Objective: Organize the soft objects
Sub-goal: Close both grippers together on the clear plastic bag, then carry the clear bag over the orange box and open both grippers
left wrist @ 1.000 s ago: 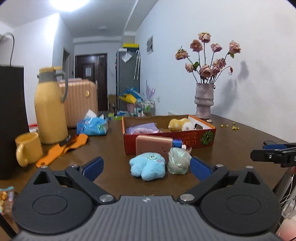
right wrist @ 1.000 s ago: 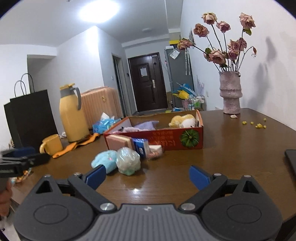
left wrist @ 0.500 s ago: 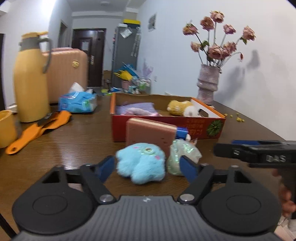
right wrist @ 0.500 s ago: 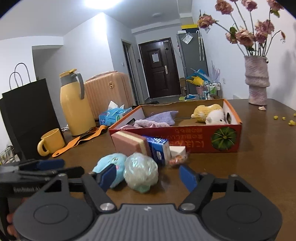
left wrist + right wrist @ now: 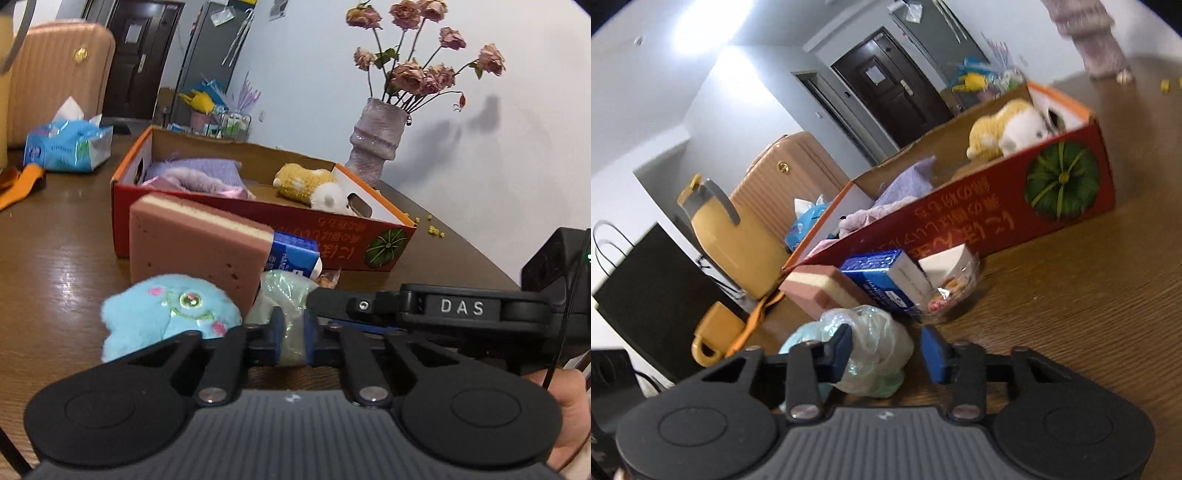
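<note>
My left gripper (image 5: 293, 341) is shut on the pale green crinkly ball (image 5: 286, 295), which rests on the table. The blue plush toy (image 5: 170, 312) lies just left of it, in front of a pink sponge (image 5: 199, 245). My right gripper (image 5: 886, 350) is open around the same green ball (image 5: 871, 350), its left pad touching it, its right pad clear. It also shows in the left wrist view (image 5: 424, 308), crossing from the right. The red cardboard box (image 5: 997, 218) holds a yellow-white plush (image 5: 1004, 129) and purple cloths (image 5: 905, 184).
A blue carton (image 5: 886, 275) and a small snack packet (image 5: 945, 295) lie by the box front. A yellow jug (image 5: 727, 236), mug (image 5: 714, 334), black bag (image 5: 646, 291) and tissue pack (image 5: 68, 146) stand left. A vase of roses (image 5: 380, 144) stands behind the box.
Both grippers moved forward onto the green ball. My left gripper closed on it. My right gripper tilted and narrowed around it.
</note>
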The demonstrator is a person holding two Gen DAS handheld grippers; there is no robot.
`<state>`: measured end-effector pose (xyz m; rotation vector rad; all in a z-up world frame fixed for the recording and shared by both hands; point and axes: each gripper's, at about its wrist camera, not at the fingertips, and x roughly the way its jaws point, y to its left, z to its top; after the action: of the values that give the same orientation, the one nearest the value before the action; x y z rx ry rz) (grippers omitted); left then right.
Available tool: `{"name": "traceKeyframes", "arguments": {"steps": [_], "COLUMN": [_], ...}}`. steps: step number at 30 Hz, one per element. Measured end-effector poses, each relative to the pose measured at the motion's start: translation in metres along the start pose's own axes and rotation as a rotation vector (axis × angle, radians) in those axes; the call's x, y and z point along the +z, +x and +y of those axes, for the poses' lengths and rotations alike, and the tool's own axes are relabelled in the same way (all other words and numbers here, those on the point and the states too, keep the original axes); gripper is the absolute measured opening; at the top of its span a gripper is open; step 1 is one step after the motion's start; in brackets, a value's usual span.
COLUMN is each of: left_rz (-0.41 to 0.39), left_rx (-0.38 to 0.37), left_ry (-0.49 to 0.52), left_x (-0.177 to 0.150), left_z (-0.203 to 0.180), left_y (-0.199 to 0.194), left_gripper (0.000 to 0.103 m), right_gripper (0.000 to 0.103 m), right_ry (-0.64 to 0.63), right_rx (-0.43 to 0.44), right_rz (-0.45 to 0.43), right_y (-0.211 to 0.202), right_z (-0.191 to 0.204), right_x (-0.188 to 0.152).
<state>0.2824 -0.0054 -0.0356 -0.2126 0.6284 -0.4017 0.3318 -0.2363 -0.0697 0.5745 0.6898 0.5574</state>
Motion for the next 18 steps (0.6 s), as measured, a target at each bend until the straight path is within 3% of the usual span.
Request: {"name": "traceKeyframes", "arguments": {"steps": [2,5,11,18], "left_rz": [0.005,0.001,0.007,0.032], "left_rx": [0.0,-0.027,-0.111,-0.169], "left_ry": [-0.022,-0.032,0.002,0.059], "left_x": [-0.001,-0.004,-0.027,-0.039], "left_z": [0.001,-0.006,-0.041,-0.075], "left_y": [-0.003,-0.018,-0.052,-0.054], "left_gripper": [0.006,0.006,0.006,0.006], "right_gripper": [0.015,0.008,0.007,0.006], "right_ry": [0.034,-0.004,-0.059,-0.041], "right_rx": [0.058,0.049,-0.005,-0.084], "right_rz": [0.01,0.005,-0.048,-0.107], "right_y": [0.001,-0.012,-0.077,-0.124], "right_z": [-0.002,0.008,0.026,0.023], "right_x": [0.0,-0.007,-0.044,-0.064]}}
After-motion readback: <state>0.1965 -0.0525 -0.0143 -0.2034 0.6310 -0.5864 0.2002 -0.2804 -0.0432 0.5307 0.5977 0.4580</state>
